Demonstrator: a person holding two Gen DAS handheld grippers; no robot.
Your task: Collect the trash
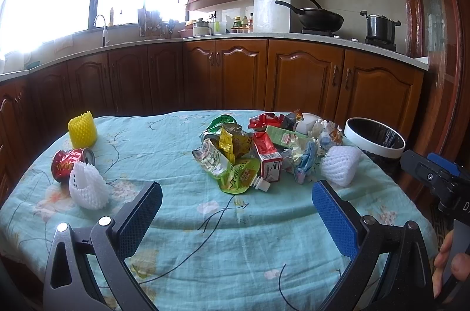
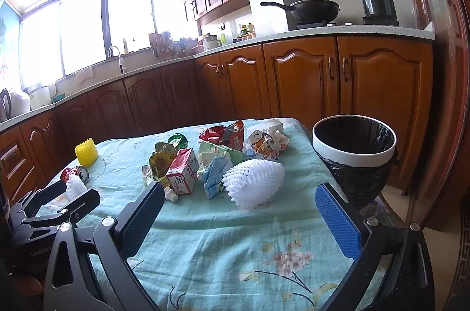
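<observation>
Left wrist view is showing the left gripper (image 1: 236, 202) hovering low at the bottom of the frame, jaws spread wide and grasping nothing, with a broad bare stretch of the floral tablecloth (image 1: 235, 246) lying between its fingers. Trash is sitting mid-frame: a heap of wrappers (image 1: 232, 140), a red carton (image 1: 268, 156) and a green spouted pouch (image 1: 241, 177), all touching one another. A white foam fruit net (image 1: 340, 164) is resting just right of the heap, near the table's right edge. Over at the left edge, a crushed red can (image 1: 69, 164) is leaning against a second white foam net (image 1: 88, 187), and a yellow foam net (image 1: 82, 128) is standing upright behind them, well apart from the heap.

Right wrist view is showing the right gripper (image 2: 239, 203) also released, fingers wide apart and empty, hanging over clear cloth at the bottom centre. A trash bin (image 2: 354, 155) with a white rim and black liner is standing just beyond the table's right edge, right of centre; its inside is looking dark, and I cannot tell whether anything is lying in it. A hand (image 1: 449, 267) is gripping a handle at the lower right of the left view.
</observation>
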